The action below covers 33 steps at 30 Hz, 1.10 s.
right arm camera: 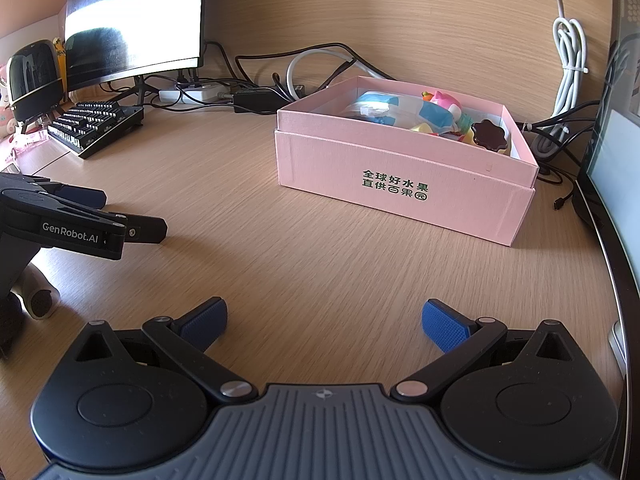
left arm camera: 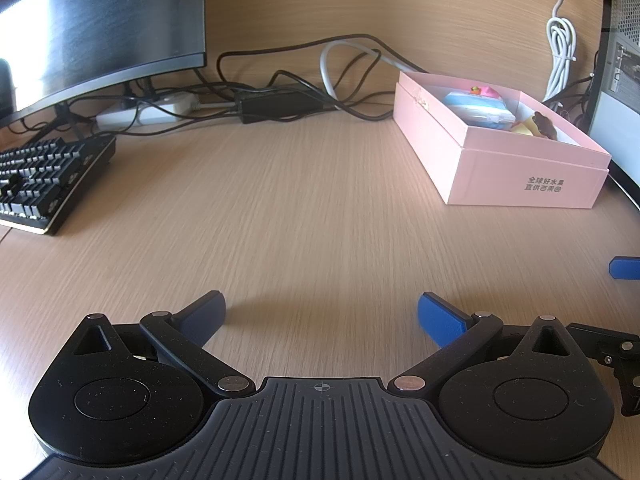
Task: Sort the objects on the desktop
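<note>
Fingers spread wide on both grippers, nothing between them: the left gripper (left arm camera: 322,316) and the right gripper (right arm camera: 324,320) each hang low over bare bench (left arm camera: 304,208), pads apart and empty. To my eye that is the pose of tools with nothing left to carry, or waiting for the next pick. The left one sits to the left of the right, side by side, both facing the back edge.

Farther out, toward the back right corner, stands the pink box (right arm camera: 404,184), lid off, so things can be dropped in from above. The toys (right arm camera: 424,114) already lie inside it, bunched together. No loose item shows on the open bench near the fingers.

Along the back edge run cables (left arm camera: 288,92); the keyboard (left arm camera: 48,176) and monitor (left arm camera: 100,24) keep the back left corner.
</note>
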Each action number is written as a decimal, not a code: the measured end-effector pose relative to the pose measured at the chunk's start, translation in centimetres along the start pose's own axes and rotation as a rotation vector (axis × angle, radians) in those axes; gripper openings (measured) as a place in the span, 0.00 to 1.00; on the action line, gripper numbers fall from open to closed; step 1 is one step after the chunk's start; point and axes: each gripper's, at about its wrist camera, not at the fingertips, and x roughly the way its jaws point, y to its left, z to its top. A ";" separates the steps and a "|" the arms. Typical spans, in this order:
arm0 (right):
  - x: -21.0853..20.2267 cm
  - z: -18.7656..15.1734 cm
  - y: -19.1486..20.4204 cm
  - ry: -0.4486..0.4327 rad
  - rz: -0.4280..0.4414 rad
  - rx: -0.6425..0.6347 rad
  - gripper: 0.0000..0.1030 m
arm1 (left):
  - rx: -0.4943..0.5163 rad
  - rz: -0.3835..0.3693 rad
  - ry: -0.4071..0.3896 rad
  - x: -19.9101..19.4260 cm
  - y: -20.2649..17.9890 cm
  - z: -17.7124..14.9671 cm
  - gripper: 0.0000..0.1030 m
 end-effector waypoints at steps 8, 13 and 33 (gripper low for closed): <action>0.0 0.0 0.0 0.000 0.000 0.000 1.00 | 0.000 0.000 0.000 0.0 0.0 0.0 1.00; 0.0 0.0 0.0 0.000 0.000 0.000 1.00 | 0.000 0.000 0.000 0.0 0.0 0.0 1.00; 0.0 0.0 0.0 0.000 0.000 0.000 1.00 | 0.014 -0.017 0.002 -0.2 0.0 -0.2 1.00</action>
